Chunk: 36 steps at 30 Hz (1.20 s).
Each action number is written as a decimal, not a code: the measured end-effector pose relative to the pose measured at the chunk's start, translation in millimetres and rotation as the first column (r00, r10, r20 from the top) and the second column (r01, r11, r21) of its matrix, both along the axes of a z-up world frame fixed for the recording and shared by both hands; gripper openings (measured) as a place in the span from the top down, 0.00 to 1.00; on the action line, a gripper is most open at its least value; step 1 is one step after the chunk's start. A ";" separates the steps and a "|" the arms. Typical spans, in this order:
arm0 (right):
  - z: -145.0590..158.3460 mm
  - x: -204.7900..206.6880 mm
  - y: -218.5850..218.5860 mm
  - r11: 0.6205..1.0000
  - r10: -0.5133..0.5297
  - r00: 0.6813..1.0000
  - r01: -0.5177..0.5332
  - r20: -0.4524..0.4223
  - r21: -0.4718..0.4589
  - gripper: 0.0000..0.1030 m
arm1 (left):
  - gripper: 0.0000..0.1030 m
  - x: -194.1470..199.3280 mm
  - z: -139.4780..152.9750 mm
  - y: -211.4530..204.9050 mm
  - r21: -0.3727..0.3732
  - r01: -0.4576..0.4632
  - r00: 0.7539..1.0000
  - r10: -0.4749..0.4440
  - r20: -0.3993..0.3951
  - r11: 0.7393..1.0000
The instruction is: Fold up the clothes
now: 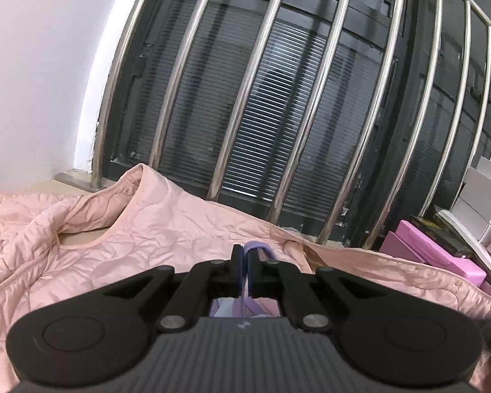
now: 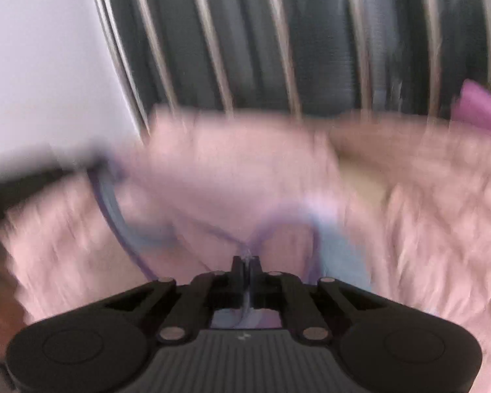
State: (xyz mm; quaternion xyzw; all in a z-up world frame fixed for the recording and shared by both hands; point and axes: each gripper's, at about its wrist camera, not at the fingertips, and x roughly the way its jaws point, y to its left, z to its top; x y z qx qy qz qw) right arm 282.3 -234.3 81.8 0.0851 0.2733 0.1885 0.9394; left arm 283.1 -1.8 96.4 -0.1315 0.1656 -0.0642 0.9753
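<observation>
A pink quilted jacket (image 1: 154,226) lies spread over the surface, collar opening at the left. My left gripper (image 1: 245,250) is shut on a thin purple and light-blue garment (image 1: 262,248); its strap loops out past the fingertips. The right wrist view is motion-blurred. My right gripper (image 2: 245,260) is shut on the same purple and blue garment (image 2: 330,239), whose straps stretch left to my left gripper, a dark shape at the left edge (image 2: 23,183). The pink jacket (image 2: 425,229) lies beneath.
A steel railing (image 1: 255,75) in front of a dark louvred window stands just beyond the jacket. A white wall (image 1: 39,75) is at the left. Pink boxes (image 1: 432,255) and white boxes (image 1: 484,196) are stacked at the right.
</observation>
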 end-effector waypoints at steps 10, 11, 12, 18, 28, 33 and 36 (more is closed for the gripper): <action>10.4 -13.4 6.5 0.961 -0.093 0.989 0.118 0.112 -0.248 0.97 | 0.98 -1.6 2.8 -7.0 0.070 -0.022 1.000 0.021 0.013 0.997; 4.1 -8.8 12.0 0.948 -0.090 0.990 0.118 0.106 -0.296 0.96 | 0.98 0.3 0.0 -5.9 0.064 -0.021 1.000 0.021 0.005 0.998; -2.4 -4.4 17.3 0.937 -0.083 0.991 0.113 0.102 -0.329 0.96 | 0.98 2.2 -2.8 -4.8 0.057 -0.020 1.000 0.020 -0.004 0.998; -49.3 21.0 29.8 0.924 -0.079 0.997 0.081 0.021 -0.373 0.95 | 0.98 7.2 -13.1 -1.9 0.065 -0.034 0.999 0.036 -0.031 0.997; -63.5 18.4 25.9 0.925 0.000 0.998 0.027 0.069 -0.380 0.70 | 0.98 7.0 -17.4 -2.8 0.135 0.006 0.999 0.000 -0.040 0.991; -66.9 13.8 32.6 0.903 -0.002 0.987 0.069 0.158 -0.425 0.70 | 0.98 5.3 -20.6 3.4 0.160 0.027 0.999 -0.021 -0.041 0.987; -71.0 9.7 36.8 0.883 0.001 0.973 0.107 0.230 -0.457 0.78 | 0.98 3.7 -19.9 5.0 0.168 0.009 0.999 -0.004 -0.033 0.986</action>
